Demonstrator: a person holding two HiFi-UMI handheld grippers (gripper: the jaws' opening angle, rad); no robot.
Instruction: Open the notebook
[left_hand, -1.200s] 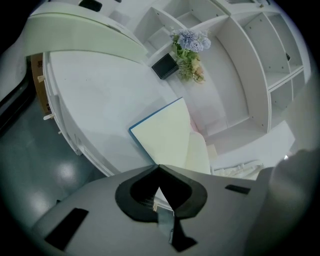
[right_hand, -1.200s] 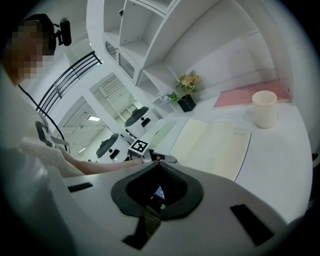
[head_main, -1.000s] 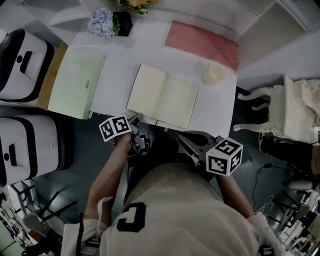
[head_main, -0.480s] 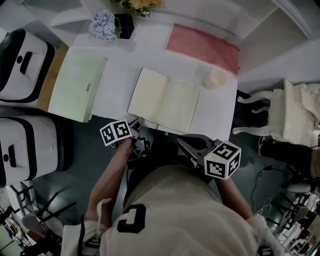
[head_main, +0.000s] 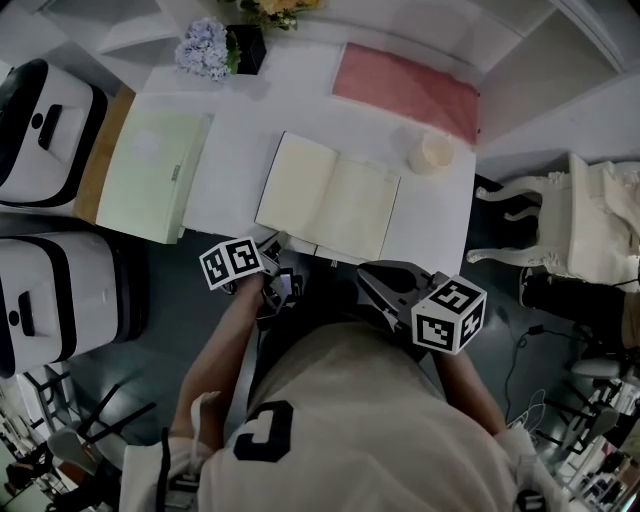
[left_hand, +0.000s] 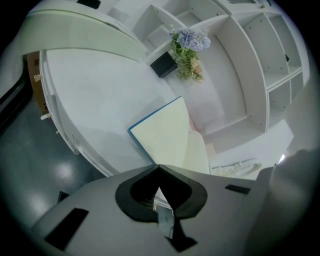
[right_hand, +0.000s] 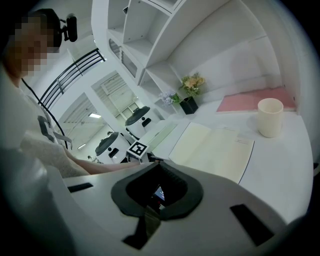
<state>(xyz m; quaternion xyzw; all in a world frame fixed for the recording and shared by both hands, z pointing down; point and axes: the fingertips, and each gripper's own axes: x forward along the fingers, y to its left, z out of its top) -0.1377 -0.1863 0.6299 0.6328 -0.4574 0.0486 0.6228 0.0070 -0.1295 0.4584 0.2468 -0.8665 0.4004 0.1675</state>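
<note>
The notebook (head_main: 328, 208) lies open flat on the white table (head_main: 230, 150), showing two blank cream pages; it also appears in the left gripper view (left_hand: 167, 135) and the right gripper view (right_hand: 212, 147). Both grippers hang off the table's near edge, close to the person's body. My left gripper (head_main: 273, 245) is shut and empty, its tips (left_hand: 159, 166) pointing at the notebook's near left corner without touching it. My right gripper (head_main: 364, 273) is also shut with nothing in it, its tips (right_hand: 159, 164) short of the notebook's near edge.
A pale green closed book (head_main: 152, 172) lies at the table's left. A pink mat (head_main: 405, 90) and a cream cup (head_main: 430, 152) sit at the back right, flowers in a black pot (head_main: 225, 47) at the back. White-and-black machines (head_main: 40, 130) stand left, a white chair (head_main: 560, 220) right.
</note>
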